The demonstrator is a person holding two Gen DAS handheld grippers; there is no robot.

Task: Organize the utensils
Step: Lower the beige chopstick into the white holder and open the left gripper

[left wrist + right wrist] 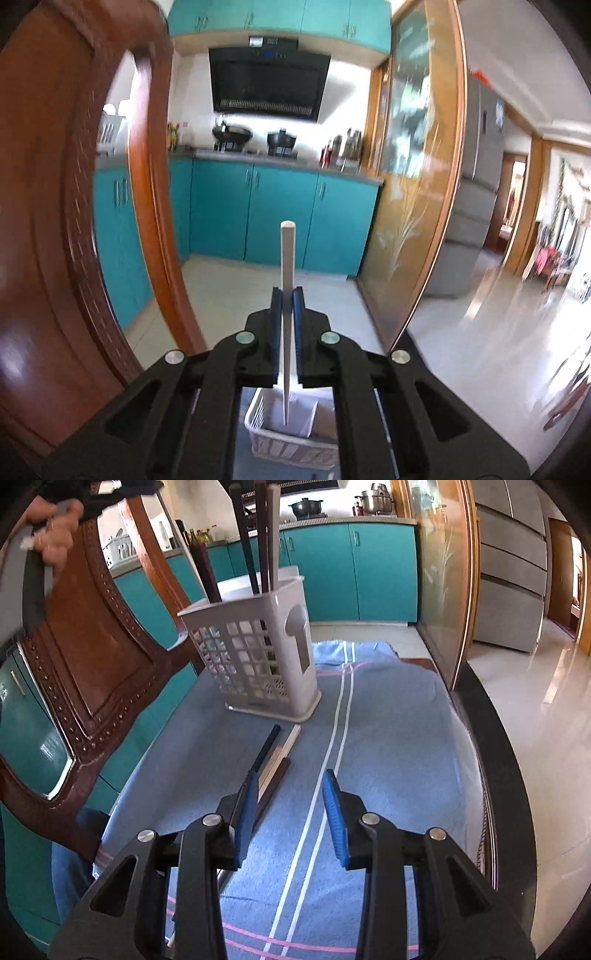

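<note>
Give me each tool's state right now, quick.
Left tool: closed on a white chopstick, above the white holder.
Right tool: open, empty, over the loose chopsticks on the blue towel.

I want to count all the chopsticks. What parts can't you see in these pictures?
- Right wrist view: the loose chopsticks on the towel run under the right gripper, so their near ends and exact count are hidden.
- Right wrist view: the chopsticks in the holder are cut off by the top edge.
- Left wrist view: the white chopstick in the left gripper hides partly between the pads; the basket below is mostly blocked by the gripper body.
</note>
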